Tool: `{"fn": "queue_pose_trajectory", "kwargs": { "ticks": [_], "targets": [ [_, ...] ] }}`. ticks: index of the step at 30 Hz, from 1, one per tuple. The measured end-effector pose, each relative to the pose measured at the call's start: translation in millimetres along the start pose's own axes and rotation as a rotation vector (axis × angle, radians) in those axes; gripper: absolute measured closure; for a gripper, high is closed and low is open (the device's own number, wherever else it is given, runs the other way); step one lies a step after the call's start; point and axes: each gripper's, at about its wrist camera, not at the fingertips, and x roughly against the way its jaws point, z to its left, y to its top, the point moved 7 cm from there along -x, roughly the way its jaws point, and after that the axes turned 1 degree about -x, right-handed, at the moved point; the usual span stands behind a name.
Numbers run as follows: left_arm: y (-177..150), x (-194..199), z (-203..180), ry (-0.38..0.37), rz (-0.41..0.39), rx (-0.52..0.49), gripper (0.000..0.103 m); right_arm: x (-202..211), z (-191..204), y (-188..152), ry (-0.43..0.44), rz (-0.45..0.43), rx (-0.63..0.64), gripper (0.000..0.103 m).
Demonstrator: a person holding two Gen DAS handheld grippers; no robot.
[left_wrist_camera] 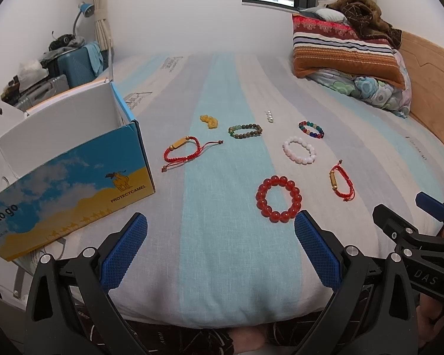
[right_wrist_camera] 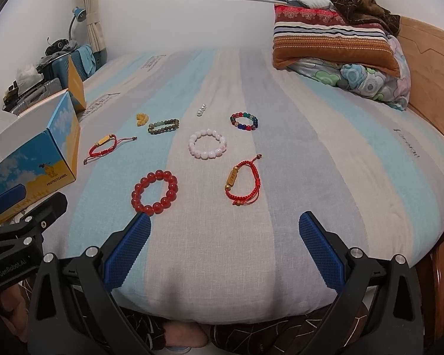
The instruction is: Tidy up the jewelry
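1. Seen only through the left wrist camera: the white inside of the open shoe box [left_wrist_camera: 59, 124], standing on the bed [left_wrist_camera: 222, 266] left of the red bead bracelet [left_wrist_camera: 278, 198].
2. Seen through the right wrist camera instead: the box's outer side and its raised flap [right_wrist_camera: 75, 88].
3. Left claw [left_wrist_camera: 220, 227] spread wide, gripping nothing, just short of the red bead bracelet, its right pad [left_wrist_camera: 316, 251] nearly at the beads.
4. Right claw [right_wrist_camera: 225, 227] likewise spread and empty, left pad [right_wrist_camera: 127, 248] close to that same bracelet [right_wrist_camera: 154, 191].
5. Laid apart from one another on the bed around the red bead bracelet: red cord bracelet [left_wrist_camera: 342, 182] to the right; pink bead bracelet [left_wrist_camera: 299, 149] beyond; multicolour bead bracelet [left_wrist_camera: 311, 129] farther still; green-brown bead bracelet [left_wrist_camera: 245, 130], yellow bead bracelet [left_wrist_camera: 209, 122] and small pearl piece [left_wrist_camera: 269, 116] farthest; second red cord bracelet [left_wrist_camera: 183, 151] toward the box.
6. Shown more clearly from the right wrist: the near cord bracelet's gold tube and knots [right_wrist_camera: 242, 181].
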Motion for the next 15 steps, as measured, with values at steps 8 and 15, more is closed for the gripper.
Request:
{"fn": "queue_pose_trajectory", "kwargs": {
  "ticks": [8, 15],
  "targets": [
    [0.2, 1.2, -1.2, -0.004, 0.002, -0.005, 0.006, -0.1, -0.1, 0.1, 0.000, 0.000, 0.001, 0.007],
    [2.2, 1.6, -0.4, -0.011, 0.006, 0.000, 0.006, 0.4, 0.0, 1.6, 0.001, 0.001, -0.003, 0.007]
  ]
}}
